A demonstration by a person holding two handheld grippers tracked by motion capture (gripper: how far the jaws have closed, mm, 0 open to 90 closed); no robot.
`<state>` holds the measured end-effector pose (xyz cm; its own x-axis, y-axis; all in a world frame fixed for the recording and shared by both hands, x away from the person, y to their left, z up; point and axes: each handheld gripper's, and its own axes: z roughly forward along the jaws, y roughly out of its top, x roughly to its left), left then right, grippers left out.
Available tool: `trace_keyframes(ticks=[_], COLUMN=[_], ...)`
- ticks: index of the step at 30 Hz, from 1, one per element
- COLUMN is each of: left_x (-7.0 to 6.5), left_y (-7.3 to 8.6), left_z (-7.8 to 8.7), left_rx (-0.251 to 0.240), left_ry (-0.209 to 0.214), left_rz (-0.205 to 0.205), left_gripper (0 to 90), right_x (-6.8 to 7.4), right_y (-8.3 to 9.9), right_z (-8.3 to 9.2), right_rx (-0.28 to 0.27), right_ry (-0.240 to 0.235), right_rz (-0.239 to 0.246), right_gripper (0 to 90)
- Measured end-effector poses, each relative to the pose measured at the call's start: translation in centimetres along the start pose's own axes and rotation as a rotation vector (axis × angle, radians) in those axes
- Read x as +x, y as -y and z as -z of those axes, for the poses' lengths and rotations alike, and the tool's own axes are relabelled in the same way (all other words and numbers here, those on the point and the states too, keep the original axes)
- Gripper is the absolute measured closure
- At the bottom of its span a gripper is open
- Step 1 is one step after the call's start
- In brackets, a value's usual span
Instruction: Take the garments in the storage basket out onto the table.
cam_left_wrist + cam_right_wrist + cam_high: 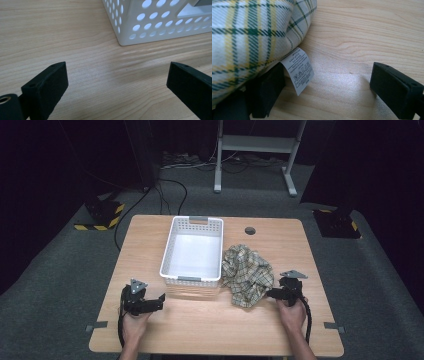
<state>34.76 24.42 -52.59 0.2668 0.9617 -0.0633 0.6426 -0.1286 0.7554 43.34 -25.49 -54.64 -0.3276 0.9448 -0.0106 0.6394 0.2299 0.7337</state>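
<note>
Lying crumpled on the table (200,320), the plaid cloth (247,274) sits just right of the white basket (192,251). The right gripper (325,82) is wide open at the cloth's edge (its care label (298,70) hangs between the jaws), gripping nothing. The left gripper (117,85) is also wide open, empty, near the basket corner.

Plaid cloth (247,274): cream w/ green & yellow check, white care label (298,69) w/ dark print. Basket (217,254): white, round-hole walls, grey handles. Tabletop (210,320): light wood grain. Both grippers' fingers (47,86) black
</note>
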Motion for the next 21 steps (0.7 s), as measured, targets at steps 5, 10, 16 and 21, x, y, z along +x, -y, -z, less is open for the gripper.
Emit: trace_keyframes(ticks=[5,10,16,21], left_x=[0.1,-0.2,-0.4,-0.4], left_y=[0.2,0.2,0.2,0.2], left_z=[-0.6,-1.1,-1.8,-2.2], left_rx=[0.021,0.041,0.05,0.058], left_ry=[-0.017,-0.041,-0.058,-0.086], left_rz=[0.003,-0.022,-0.03,-0.034], left_gripper=[3.9,3.9,3.7,3.5], right_x=[0.0,0.0,0.0,0.0], right_y=[0.0,0.0,0.0,0.0], right_z=[0.0,0.0,0.0,0.0], right_rx=[0.0,0.0,0.0,0.0], right_ry=[0.0,0.0,0.0,0.0], right_rz=[0.0,0.0,0.0,0.0], right_gripper=[11.7,11.6,11.6,11.6])
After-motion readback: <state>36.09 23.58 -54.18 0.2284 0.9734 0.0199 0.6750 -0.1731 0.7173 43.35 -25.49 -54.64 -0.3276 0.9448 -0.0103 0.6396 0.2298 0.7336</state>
